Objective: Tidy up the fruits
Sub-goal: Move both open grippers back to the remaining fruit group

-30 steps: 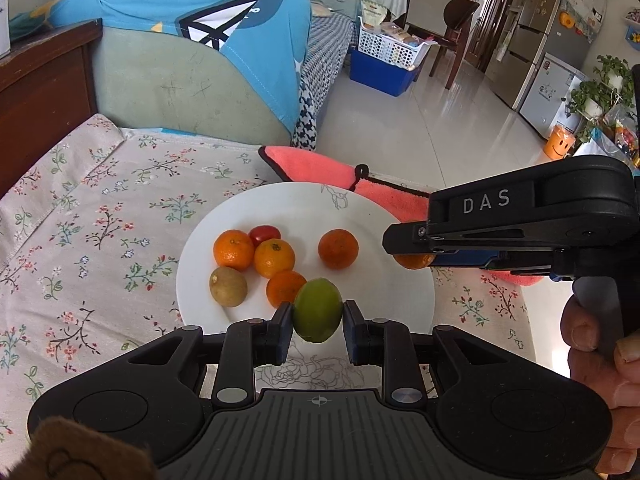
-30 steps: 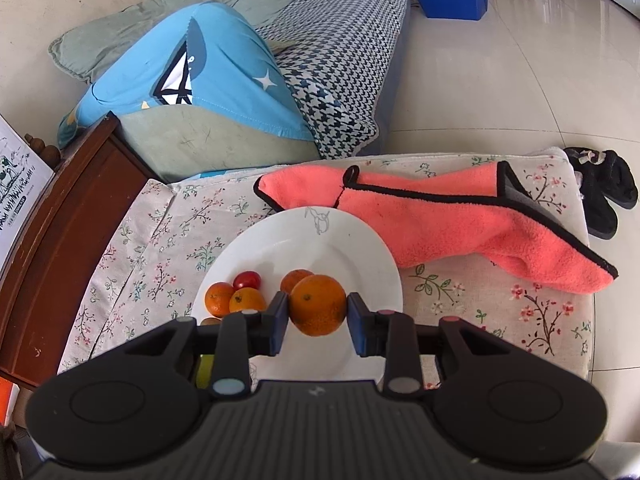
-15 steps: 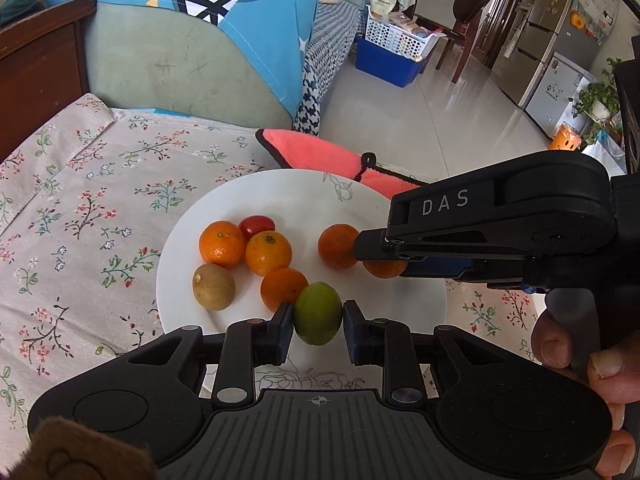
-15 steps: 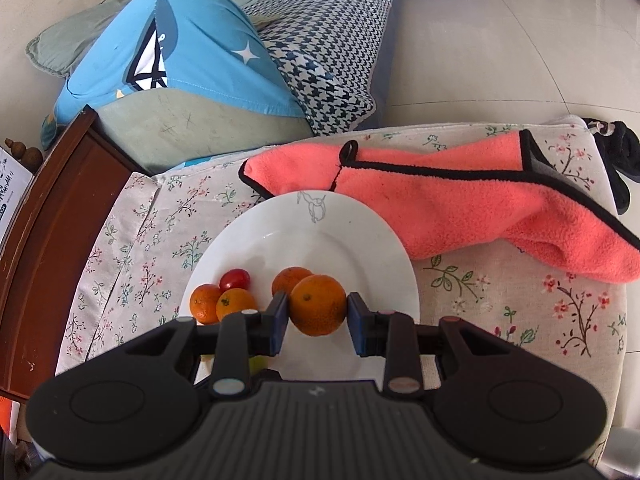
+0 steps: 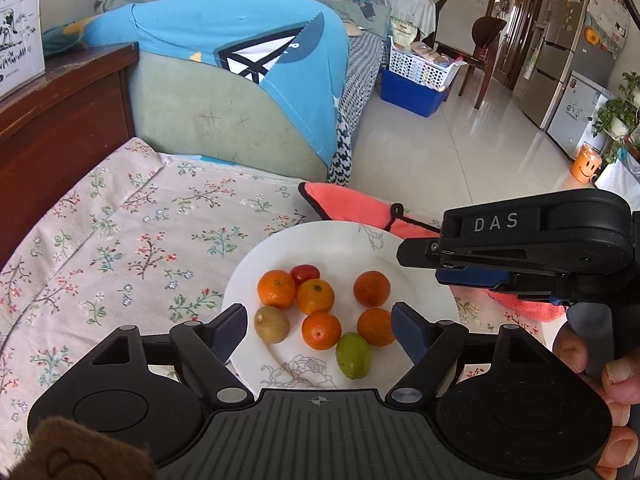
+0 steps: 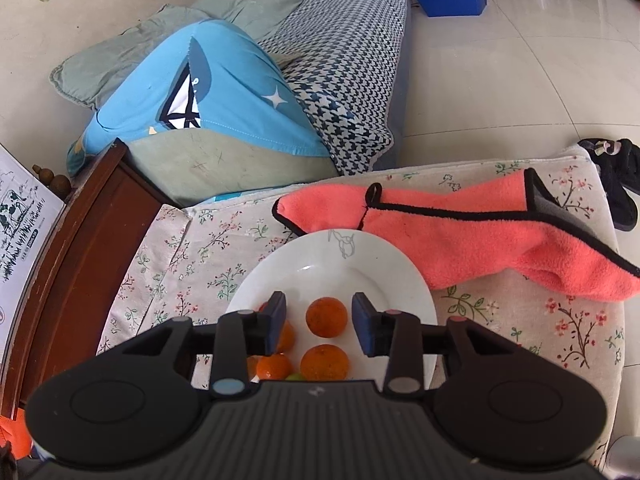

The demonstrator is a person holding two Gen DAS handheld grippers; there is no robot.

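A white plate point(image 5: 340, 244) on the floral cloth holds several oranges, a small red tomato point(image 5: 305, 271), a brownish fruit point(image 5: 271, 324) and a green lime point(image 5: 353, 355). My left gripper point(image 5: 318, 330) is open and empty above the plate's near edge; the lime lies on the plate just right of its middle. An orange point(image 5: 375, 326) lies next to the lime. My right gripper point(image 6: 320, 322) is open and empty above the plate point(image 6: 340, 264), with two oranges point(image 6: 326, 317) lying below its jaws. Its side shows in the left wrist view point(image 5: 520, 248).
A coral-pink towel point(image 6: 480, 236) lies on the cloth behind and right of the plate. A wooden headboard point(image 5: 60, 120) runs along the left. A blue-and-green cushion point(image 5: 224, 80) sits behind the cloth. Black slippers point(image 6: 616, 184) lie on the floor.
Both grippers have opened. The lime and the orange they held now lie on the plate. Both grippers have pulled back and up from the plate.
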